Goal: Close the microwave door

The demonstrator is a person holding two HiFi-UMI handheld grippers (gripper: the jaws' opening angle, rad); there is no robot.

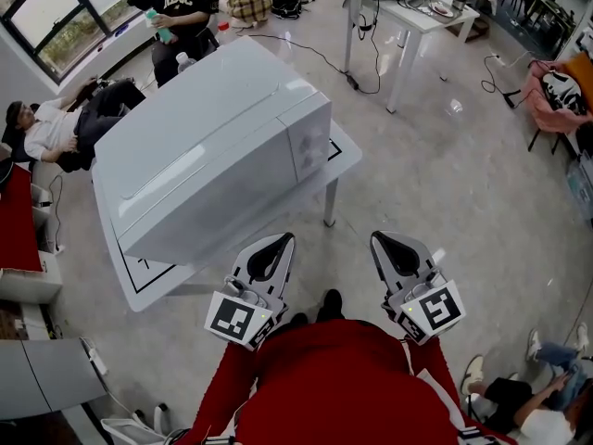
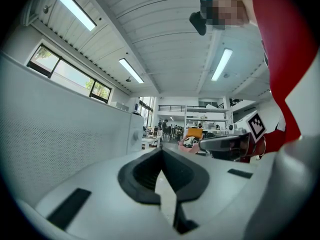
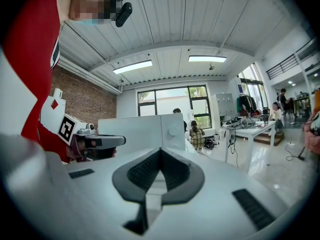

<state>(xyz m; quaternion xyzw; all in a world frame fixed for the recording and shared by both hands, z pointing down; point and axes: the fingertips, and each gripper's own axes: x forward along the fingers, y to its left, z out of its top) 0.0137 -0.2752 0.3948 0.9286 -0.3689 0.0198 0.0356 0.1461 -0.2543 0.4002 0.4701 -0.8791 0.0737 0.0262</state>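
A white microwave (image 1: 208,146) stands on a small white table (image 1: 345,151). Its door (image 1: 199,207) lies flush with the front, beside the panel with two knobs (image 1: 310,142). My left gripper (image 1: 281,240) and right gripper (image 1: 380,238) hang side by side close to my red-sleeved body, short of the table and touching nothing. Both are shut, jaw tips meeting with nothing between them. In the left gripper view the left gripper (image 2: 161,152) has the microwave (image 2: 60,134) close at its left. From the right gripper (image 3: 160,151), the microwave (image 3: 142,131) shows ahead.
People sit on the floor and on chairs behind the microwave (image 1: 65,128). A white desk (image 1: 408,12) with cables stands at the back right, with a cord trailing on the floor (image 1: 324,58). A red seat (image 1: 17,221) is at the left.
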